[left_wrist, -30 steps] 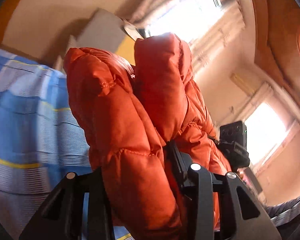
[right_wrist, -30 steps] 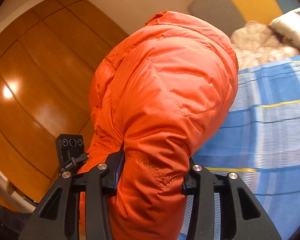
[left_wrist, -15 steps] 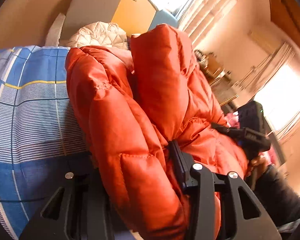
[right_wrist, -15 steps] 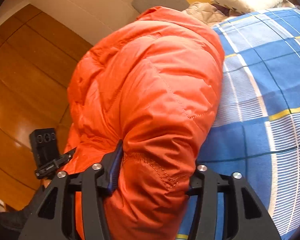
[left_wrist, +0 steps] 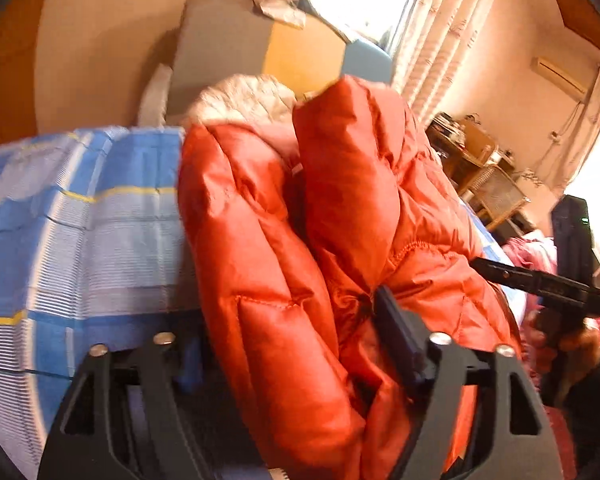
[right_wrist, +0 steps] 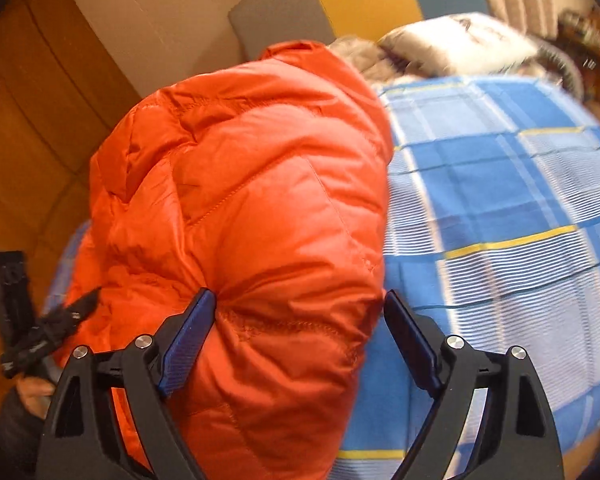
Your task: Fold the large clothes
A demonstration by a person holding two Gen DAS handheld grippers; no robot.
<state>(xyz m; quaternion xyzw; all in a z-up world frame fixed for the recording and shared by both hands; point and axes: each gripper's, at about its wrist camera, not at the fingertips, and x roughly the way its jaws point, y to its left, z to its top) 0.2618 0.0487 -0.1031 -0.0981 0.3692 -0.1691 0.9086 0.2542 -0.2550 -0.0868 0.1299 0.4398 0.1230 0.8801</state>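
An orange puffer jacket [left_wrist: 300, 248] fills the middle of both views and hangs bunched over the blue checked bed cover [left_wrist: 80, 232]. My left gripper [left_wrist: 296, 320] is shut on a thick fold of it; only the right finger [left_wrist: 400, 340] shows, the left one is hidden by fabric. In the right wrist view the jacket [right_wrist: 252, 200] sits between the fingers of my right gripper [right_wrist: 300, 316]. Its jaws stand apart with a gap at the right pad [right_wrist: 410, 344]. The other gripper shows at the edge of each view [left_wrist: 540, 280] [right_wrist: 24, 332].
The bed cover [right_wrist: 500, 200] stretches to the right in the right wrist view. A white quilted garment [left_wrist: 244, 96] and pillows [right_wrist: 460, 40] lie at the head of the bed. A grey and yellow headboard [left_wrist: 260, 44], curtains and wicker furniture [left_wrist: 492, 188] stand beyond. Wooden panels [right_wrist: 28, 120] are at the left.
Both grippers have tilted down toward the bed with the jacket. The right gripper's jaws have spread apart; they were clamped on the jacket before.
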